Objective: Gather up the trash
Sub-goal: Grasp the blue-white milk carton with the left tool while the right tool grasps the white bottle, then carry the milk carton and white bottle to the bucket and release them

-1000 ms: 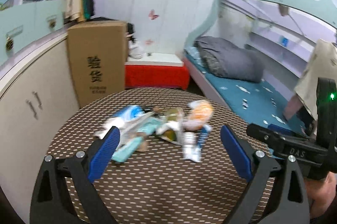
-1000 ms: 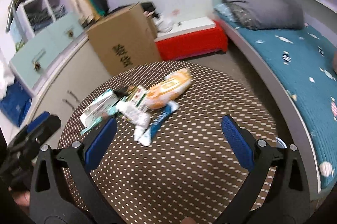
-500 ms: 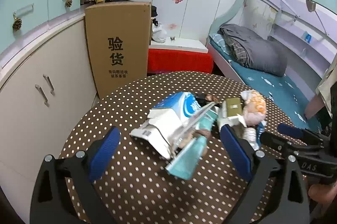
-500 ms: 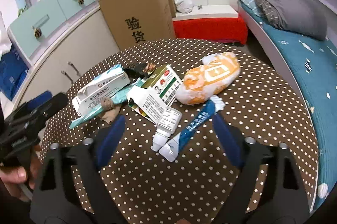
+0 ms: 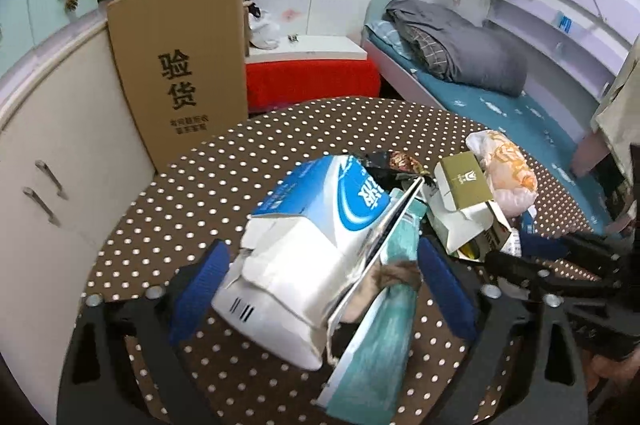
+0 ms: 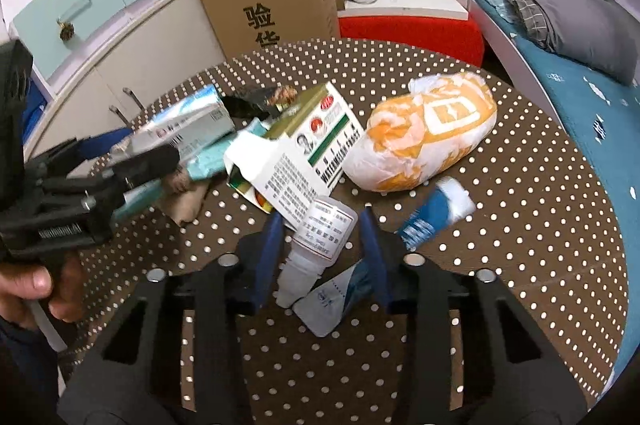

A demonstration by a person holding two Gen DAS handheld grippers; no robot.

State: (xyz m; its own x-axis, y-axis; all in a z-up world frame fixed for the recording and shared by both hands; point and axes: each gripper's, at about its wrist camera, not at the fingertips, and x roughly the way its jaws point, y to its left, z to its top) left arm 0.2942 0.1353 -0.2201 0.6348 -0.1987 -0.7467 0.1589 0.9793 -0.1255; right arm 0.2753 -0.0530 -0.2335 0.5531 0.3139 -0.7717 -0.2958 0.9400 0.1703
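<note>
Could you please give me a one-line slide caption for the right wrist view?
Right gripper closing around a small white bottle amid trash on the polka-dot table.

The left gripper [image 5: 320, 279] sat low in its frame, jaws closing. The right gripper [image 6: 322, 245], bottom centre, was closing too. A hand [image 6: 36, 285] showed lower left.

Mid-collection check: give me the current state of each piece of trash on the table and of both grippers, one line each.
Left gripper: closing, astride the carton, pads not yet pressing.
Right gripper: closing, astride the bottle, pads not yet pressing.
Blue-and-white torn paper carton: lying, end ripped open.
Small white plastic dropper bottle: lying on its side.
Green-and-white cardboard medicine box: flaps open.
Orange-and-white plastic bag: crumpled, stuffed.
Blue squeeze tube: lying flat.
</note>
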